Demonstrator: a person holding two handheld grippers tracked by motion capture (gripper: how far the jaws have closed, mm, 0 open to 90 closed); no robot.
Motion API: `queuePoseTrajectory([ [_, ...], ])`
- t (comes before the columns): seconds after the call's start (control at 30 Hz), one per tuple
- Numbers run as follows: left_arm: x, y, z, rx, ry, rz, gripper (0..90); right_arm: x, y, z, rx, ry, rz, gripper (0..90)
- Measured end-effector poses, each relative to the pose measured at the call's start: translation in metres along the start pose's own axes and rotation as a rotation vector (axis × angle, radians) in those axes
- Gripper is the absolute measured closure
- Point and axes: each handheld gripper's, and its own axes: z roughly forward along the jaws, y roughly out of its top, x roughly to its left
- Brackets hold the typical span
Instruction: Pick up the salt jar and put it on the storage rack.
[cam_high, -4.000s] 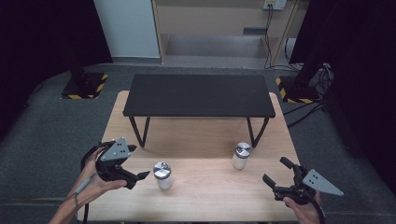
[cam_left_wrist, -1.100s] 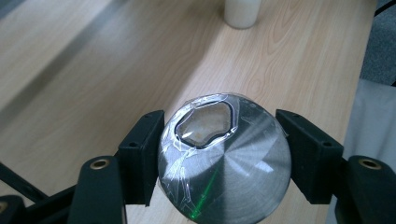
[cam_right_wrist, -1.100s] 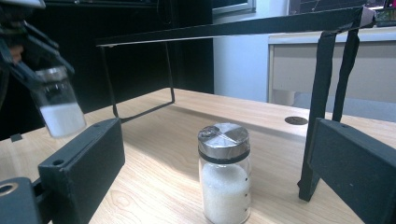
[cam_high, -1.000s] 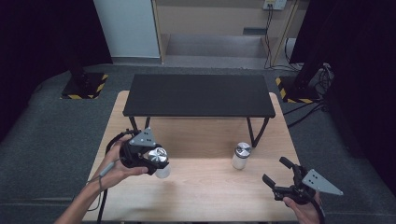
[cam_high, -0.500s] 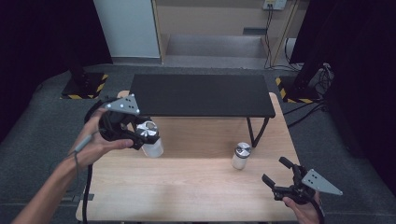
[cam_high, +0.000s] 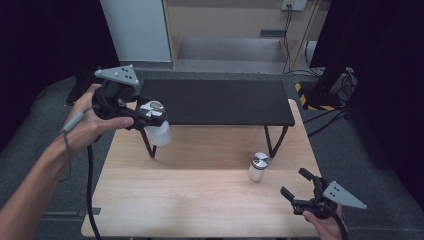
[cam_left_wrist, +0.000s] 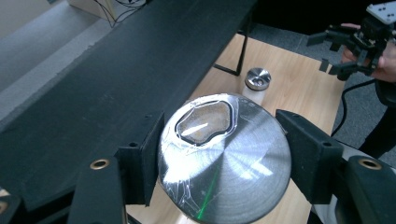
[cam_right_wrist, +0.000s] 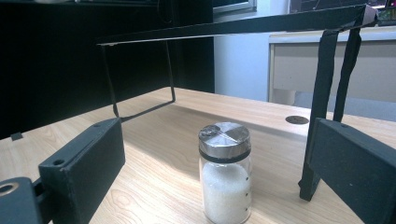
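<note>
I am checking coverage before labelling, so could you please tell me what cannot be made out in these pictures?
- Left gripper view: held jar's body and contents, hidden under its lid.
- High view: what lies under the black shelf, covered by its top.
- Right gripper view: standing jar's base, cut off by the bottom edge.

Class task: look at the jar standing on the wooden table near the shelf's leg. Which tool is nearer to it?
Right. The right tool sits open just beside the standing jar, apart from it. The left tool is raised near the black shelf, gripping another jar.
</note>
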Motion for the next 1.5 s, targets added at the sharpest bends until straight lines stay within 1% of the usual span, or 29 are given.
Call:
queuePoseTrajectory([
  [0.17, 0.007, 0.015, -0.006, -0.008, 0.028, -0.015, 34.6, 0.0, 0.0, 0.0, 0.0, -0.001, 0.0, 3.9],
  [0.2, 0.009, 0.018, -0.006, -0.011, 0.033, -0.014, 34.6, 0.0, 0.0, 0.0, 0.0, 0.0, -0.002, 3.9],
  [0.27, 0.016, 0.022, -0.007, -0.019, 0.041, -0.026, 34.6, 0.0, 0.0, -0.001, -0.003, -0.002, 0.001, 3.9],
  [0.37, 0.025, 0.029, -0.004, -0.02, 0.065, -0.049, 34.6, 0.0, 0.0, -0.001, -0.002, -0.003, 0.002, 3.9],
  [0.43, 0.03, 0.035, 0.0, -0.003, 0.09, -0.052, 34.6, -0.001, 0.0, 0.0, -0.002, -0.002, 0.003, 3.9],
  [0.53, 0.039, 0.04, 0.008, 0.014, 0.124, -0.072, 34.7, -0.001, 0.0, 0.0, -0.002, -0.003, 0.002, 3.9],
  [0.57, 0.042, 0.041, 0.012, 0.013, 0.133, -0.082, 34.6, 0.0, 0.0, -0.001, -0.003, -0.004, 0.001, 3.9],
  [0.63, 0.052, 0.043, 0.021, 0.026, 0.146, -0.104, 34.6, 0.0, 0.0, -0.001, -0.004, -0.008, -0.001, 4.0],
  [0.7, 0.059, 0.043, 0.029, 0.029, 0.174, -0.109, 34.7, 0.0, 0.0, -0.002, -0.007, -0.011, 0.0, 4.0],
  [0.77, 0.066, 0.044, 0.038, 0.036, 0.194, -0.126, 34.7, 0.0, -0.001, -0.003, -0.009, -0.016, 0.002, 4.0],
  [0.83, 0.074, 0.045, 0.046, 0.043, 0.197, -0.147, 34.6, 0.0, -0.001, -0.003, -0.007, -0.019, 0.004, 4.0],
  [0.93, 0.086, 0.044, 0.058, 0.041, 0.207, -0.158, 34.6, -0.001, -0.001, -0.002, -0.004, -0.018, 0.007, 4.0],
  [0.97, 0.089, 0.043, 0.062, 0.038, 0.218, -0.167, 34.6, -0.001, -0.001, -0.002, -0.004, -0.017, 0.006, 4.0],
  [1.03, 0.096, 0.043, 0.072, 0.051, 0.237, -0.168, 34.6, -0.001, -0.001, -0.003, -0.005, -0.02, 0.006, 4.1],
  [1.1, 0.103, 0.041, 0.08, 0.056, 0.253, -0.182, 34.6, 0.0, -0.001, -0.004, -0.002, -0.025, 0.005, 4.1],
  [1.13, 0.107, 0.04, 0.084, 0.059, 0.257, -0.191, 34.6, 0.0, -0.001, -0.003, -0.001, -0.028, 0.004, 4.1],
  [1.2, 0.112, 0.038, 0.089, 0.055, 0.263, -0.197, 34.6, 0.0, -0.001, -0.003, 0.0, -0.034, 0.004, 4.1],
  [1.27, 0.118, 0.038, 0.094, 0.063, 0.259, -0.201, 34.6, -0.001, -0.001, -0.003, 0.0, -0.036, 0.008, 4.1],
  [1.37, 0.122, 0.038, 0.101, 0.083, 0.265, -0.195, 34.6, -0.001, -0.001, -0.004, -0.001, -0.037, 0.011, 4.2],
  [1.43, 0.123, 0.036, 0.106, 0.087, 0.271, -0.192, 34.6, 0.0, -0.001, -0.004, -0.001, -0.038, 0.007, 4.2],
  [1.5, 0.126, 0.035, 0.109, 0.105, 0.265, -0.197, 34.6, 0.0, -0.001, -0.004, -0.001, -0.041, 0.009, 4.2],
])
